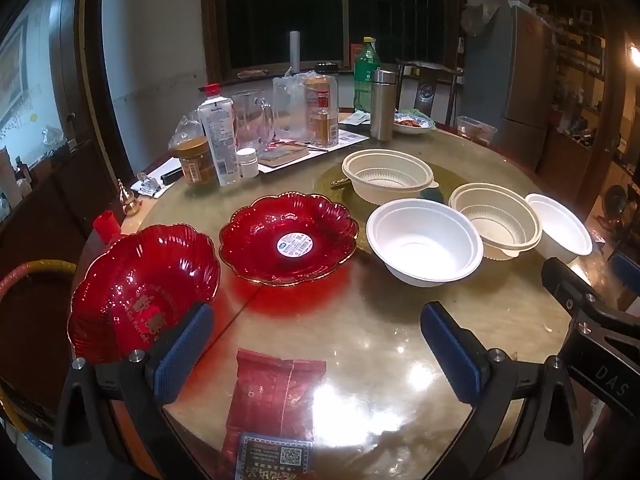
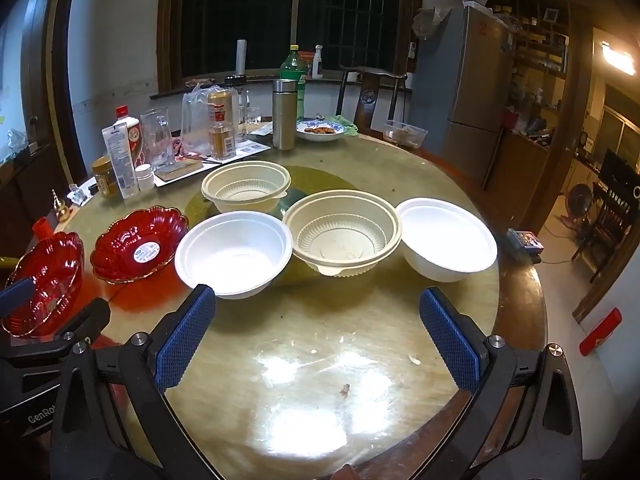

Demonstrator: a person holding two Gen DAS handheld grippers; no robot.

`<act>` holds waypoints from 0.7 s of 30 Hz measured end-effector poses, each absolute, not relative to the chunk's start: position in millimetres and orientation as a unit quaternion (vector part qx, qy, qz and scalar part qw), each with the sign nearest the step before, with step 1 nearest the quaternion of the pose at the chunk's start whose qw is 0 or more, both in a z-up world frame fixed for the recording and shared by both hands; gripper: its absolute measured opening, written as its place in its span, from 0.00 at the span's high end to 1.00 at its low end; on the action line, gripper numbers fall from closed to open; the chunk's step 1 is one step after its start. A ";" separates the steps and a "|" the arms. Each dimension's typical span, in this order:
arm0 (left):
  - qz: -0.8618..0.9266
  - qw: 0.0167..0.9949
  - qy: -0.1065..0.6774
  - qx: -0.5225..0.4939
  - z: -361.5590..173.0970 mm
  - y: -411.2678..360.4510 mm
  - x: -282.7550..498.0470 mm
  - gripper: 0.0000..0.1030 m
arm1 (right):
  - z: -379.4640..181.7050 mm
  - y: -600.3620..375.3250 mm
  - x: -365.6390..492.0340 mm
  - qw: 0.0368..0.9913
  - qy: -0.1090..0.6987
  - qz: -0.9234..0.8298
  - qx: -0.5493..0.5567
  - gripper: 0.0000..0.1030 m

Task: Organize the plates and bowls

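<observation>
Two scalloped plates (image 1: 288, 238) (image 1: 142, 292) are seen in translucent red with thin gold rims; the farther one is marked by a round white label, the nearer by gold lettering; two bowls (image 2: 234, 252) (image 2: 446, 238) are rendered plain white; two others (image 2: 342, 232) (image 2: 246, 186) are coloured cream, with fine ribbing inside; the gripper pads (image 2: 184, 338) are covered in blue with a dotted texture; the table (image 2: 320, 360) is finished in glossy yellowish marbling; a red packet (image 1: 272, 400) is patterned in gold.
</observation>
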State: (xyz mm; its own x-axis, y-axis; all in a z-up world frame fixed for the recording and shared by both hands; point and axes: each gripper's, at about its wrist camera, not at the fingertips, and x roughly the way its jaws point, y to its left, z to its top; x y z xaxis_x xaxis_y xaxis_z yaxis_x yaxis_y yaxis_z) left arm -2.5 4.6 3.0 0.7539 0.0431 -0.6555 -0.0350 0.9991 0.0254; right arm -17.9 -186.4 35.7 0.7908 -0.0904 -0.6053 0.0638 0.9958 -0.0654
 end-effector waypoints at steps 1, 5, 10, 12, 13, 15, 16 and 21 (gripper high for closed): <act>0.021 0.937 0.350 0.006 3.0 4.6 -2.6 0.00 | 35.9 -182.6 -14.5 0.946 0.320 -0.040 -0.023 0.00; 0.022 0.937 0.349 0.004 2.9 5.2 -2.4 0.00 | 35.0 -181.4 -13.1 0.947 0.319 -0.038 -0.022 0.00; 0.023 0.937 0.349 0.004 3.0 5.3 -2.7 0.00 | 35.0 -181.4 -13.8 0.946 0.320 -0.038 -0.021 0.00; 0.023 0.936 0.350 0.004 3.4 5.6 -2.1 0.00 | 35.2 -181.8 -14.2 0.946 0.320 -0.037 -0.021 0.00; 0.024 0.937 0.350 0.004 3.5 5.6 -1.9 0.00 | 34.8 -181.5 -14.1 0.946 0.320 -0.038 -0.021 0.00; 0.023 0.936 0.351 0.004 3.6 6.0 -1.6 0.00 | 35.1 -181.9 -14.1 0.947 0.319 -0.038 -0.021 0.00; 0.023 0.936 0.351 0.004 3.7 6.8 -1.3 0.00 | 34.5 -181.6 -13.8 0.947 0.319 -0.039 -0.020 0.00; 0.024 0.936 0.350 0.003 3.6 7.3 -1.2 0.00 | 36.1 -183.7 -16.3 0.947 0.318 -0.040 -0.017 0.00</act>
State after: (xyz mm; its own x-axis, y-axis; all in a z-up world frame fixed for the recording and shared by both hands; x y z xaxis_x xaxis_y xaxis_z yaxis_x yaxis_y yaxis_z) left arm -1.2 7.3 3.6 0.7535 0.0469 -0.6558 -0.0430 0.9988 0.0221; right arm -16.3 -183.7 36.1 0.7947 -0.0867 -0.6007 0.0657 0.9962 -0.0569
